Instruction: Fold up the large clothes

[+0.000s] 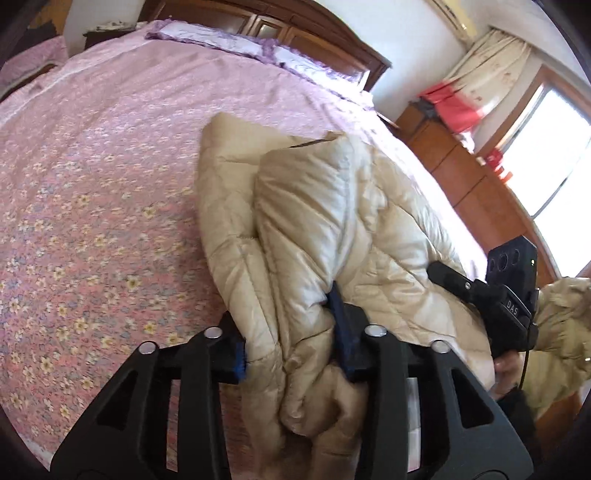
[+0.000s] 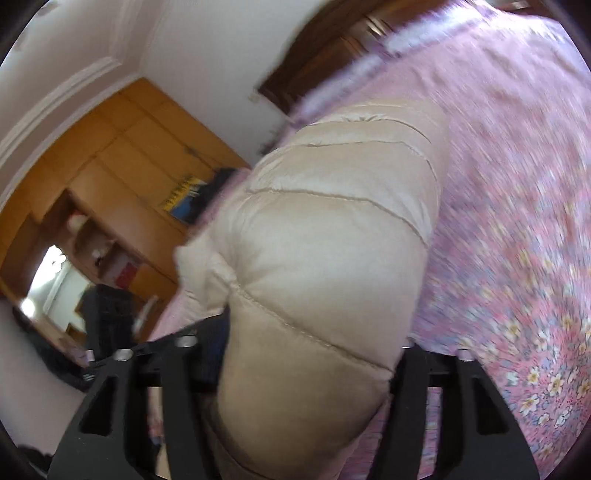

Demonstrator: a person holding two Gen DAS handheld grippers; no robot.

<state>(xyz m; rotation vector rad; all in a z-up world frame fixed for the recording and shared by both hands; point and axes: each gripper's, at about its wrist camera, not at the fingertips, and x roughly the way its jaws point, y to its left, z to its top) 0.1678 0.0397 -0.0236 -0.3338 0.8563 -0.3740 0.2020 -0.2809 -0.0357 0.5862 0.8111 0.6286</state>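
A cream quilted puffer jacket lies on the right side of a bed with a pink floral cover. My left gripper is shut on a bunched fold of the jacket near the bed's front edge. In the right wrist view, my right gripper is shut on a thick padded part of the same jacket, which fills the gap between the fingers and hides their tips. The right gripper's body shows in the left wrist view at the jacket's right edge.
Lilac pillows and a dark wooden headboard are at the far end of the bed. A wooden cabinet, curtain and bright window stand to the right. A wooden wardrobe shows in the right wrist view.
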